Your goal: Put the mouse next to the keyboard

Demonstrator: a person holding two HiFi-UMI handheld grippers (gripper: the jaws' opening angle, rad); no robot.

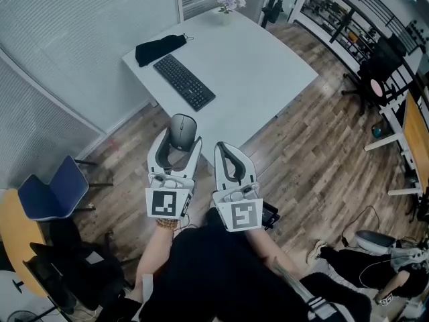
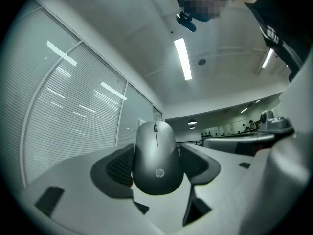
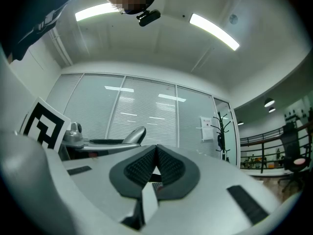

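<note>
Left gripper (image 1: 179, 141): jaws pinch a grey, rounded computer mouse (image 2: 157, 156) by its two sides, pads flat against the shell. The mouse is off any surface, carried close to the person's body.

Right gripper (image 3: 155, 167): jaws pressed together, nothing between them, held just beside the left one.

Further out, a flat black keyboard (image 1: 184, 81) lies diagonally on the square white table (image 1: 261, 72), well apart from the mouse.

Progress, judged: the grasp is done. Carrying the mouse across and setting it down beside the keyboard remain.
</note>
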